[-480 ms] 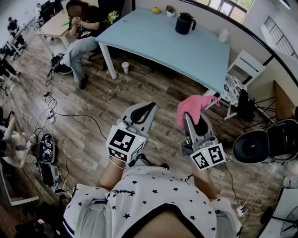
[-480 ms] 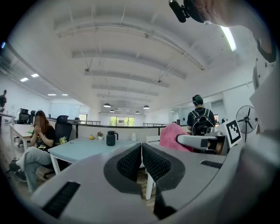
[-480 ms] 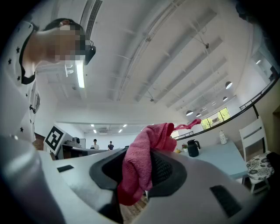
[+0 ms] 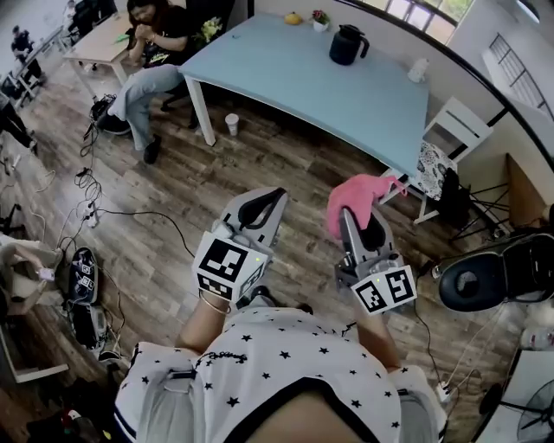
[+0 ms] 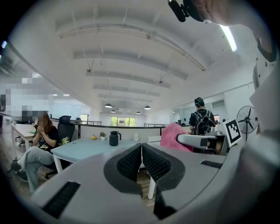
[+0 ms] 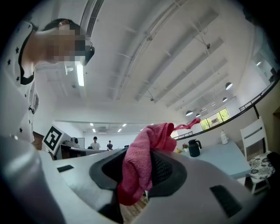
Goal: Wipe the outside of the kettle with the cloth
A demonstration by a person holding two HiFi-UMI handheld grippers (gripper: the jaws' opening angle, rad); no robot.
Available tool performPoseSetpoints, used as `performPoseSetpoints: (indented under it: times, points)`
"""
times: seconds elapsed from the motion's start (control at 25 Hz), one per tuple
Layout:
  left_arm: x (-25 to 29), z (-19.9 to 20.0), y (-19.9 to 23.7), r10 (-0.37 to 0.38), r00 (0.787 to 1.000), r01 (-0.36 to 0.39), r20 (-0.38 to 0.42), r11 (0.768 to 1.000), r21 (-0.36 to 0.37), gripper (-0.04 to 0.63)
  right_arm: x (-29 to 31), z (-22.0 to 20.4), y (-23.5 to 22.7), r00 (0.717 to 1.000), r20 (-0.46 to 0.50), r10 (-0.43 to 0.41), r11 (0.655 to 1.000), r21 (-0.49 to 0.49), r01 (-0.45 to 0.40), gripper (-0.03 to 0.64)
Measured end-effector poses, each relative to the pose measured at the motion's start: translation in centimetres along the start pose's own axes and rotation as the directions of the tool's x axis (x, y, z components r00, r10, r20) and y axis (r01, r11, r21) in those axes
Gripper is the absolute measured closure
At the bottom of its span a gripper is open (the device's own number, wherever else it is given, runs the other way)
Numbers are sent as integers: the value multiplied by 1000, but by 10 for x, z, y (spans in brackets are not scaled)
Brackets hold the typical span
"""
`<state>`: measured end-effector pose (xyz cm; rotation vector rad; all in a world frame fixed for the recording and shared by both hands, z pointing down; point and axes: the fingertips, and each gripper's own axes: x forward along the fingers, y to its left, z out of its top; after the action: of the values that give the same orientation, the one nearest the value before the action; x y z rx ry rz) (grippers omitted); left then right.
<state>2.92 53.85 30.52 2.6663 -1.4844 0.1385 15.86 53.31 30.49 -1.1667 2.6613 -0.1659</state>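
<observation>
- Gripping the cloth (image 4: 358,195), right gripper (image 4: 349,216) jaws closed on it.
- Left gripper (image 4: 275,197) jaws together, empty.
- Kettle (image 4: 346,45) stands on table (image 4: 286,78), well apart from both grippers.

The pale blue surface (image 4: 303,78) is carrying a black kettle (image 4: 346,45) near its far edge, with a small flower pot (image 4: 320,22) and a yellow fruit (image 4: 293,18) sitting nearby and a white container (image 4: 418,69) standing apart.

Bare wooden floor (image 4: 260,169) lay open up to the long light-blue bench (image 4: 303,82). A white paper cup (image 4: 232,125) stood by its near leg; a white chair (image 4: 452,128) crowded its right end, a seated person (image 4: 149,56) its left.
</observation>
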Motion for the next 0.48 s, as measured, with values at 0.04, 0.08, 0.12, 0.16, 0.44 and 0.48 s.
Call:
performPoseSetpoints:
  times: [0.04, 0.08, 0.12, 0.16, 0.44, 0.48]
  points:
    - [-1, -1, 4, 2, 1000, -2, 0, 1000, -1, 566, 3, -1, 1, 1000, 1, -2, 1000, 4, 2, 486]
    - [-1, -1, 9, 5, 1000, -5, -1, 1000, -3, 566, 7, -3, 1, 1000, 1, -4, 1000, 9, 4, 486]
    - [-2, -2, 14, 8, 1000, -8, -2, 1000, -4, 566, 11, -5, 2, 1000, 0, -8, 1000, 16, 8, 485]
    - [-4, -3, 20, 11, 1000, -11, -4, 1000, -7, 566, 15, -7, 2, 1000, -1, -12, 1000, 23, 12, 485]
    - [-23, -8, 53, 46, 999, -46, -1, 998, -34, 566, 39, -14, 21, 1000, 8, -5, 998, 62, 5, 485]
    - [-21, -10, 57, 52, 999, -52, -2, 998, -42, 566, 41, -15, 21, 1000, 5, -3, 998, 64, 3, 485]
